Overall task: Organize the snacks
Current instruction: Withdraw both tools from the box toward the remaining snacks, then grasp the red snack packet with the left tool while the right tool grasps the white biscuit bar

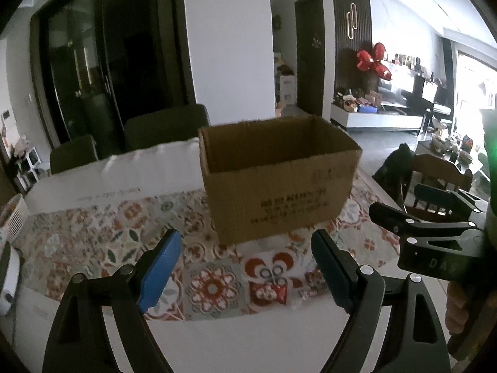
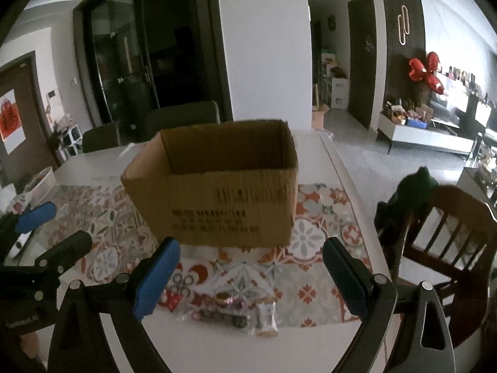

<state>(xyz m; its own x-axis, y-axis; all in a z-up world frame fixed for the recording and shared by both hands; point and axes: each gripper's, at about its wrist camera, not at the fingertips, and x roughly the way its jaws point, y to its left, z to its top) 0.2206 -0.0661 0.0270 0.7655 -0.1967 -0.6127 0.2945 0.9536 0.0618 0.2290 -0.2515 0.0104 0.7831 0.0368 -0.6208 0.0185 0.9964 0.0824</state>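
An open brown cardboard box [image 1: 276, 180] stands on the patterned tablecloth [image 1: 124, 233]; it also shows in the right wrist view [image 2: 217, 186]. Its inside is hidden. A small pile of wrapped snacks [image 2: 230, 310] lies on the cloth near the table's front edge, below my right gripper [image 2: 251, 275]. My right gripper is open and empty above them. My left gripper [image 1: 247, 267] is open and empty in front of the box. The right gripper shows at the right of the left wrist view [image 1: 435, 233]; the left gripper shows at the left of the right wrist view [image 2: 46, 236].
A wooden chair [image 2: 450, 242] with a dark green cloth [image 2: 403, 195] on it stands at the table's right side. Dark chairs [image 1: 167, 127] stand behind the table. A white basket [image 1: 15, 217] sits at the left edge.
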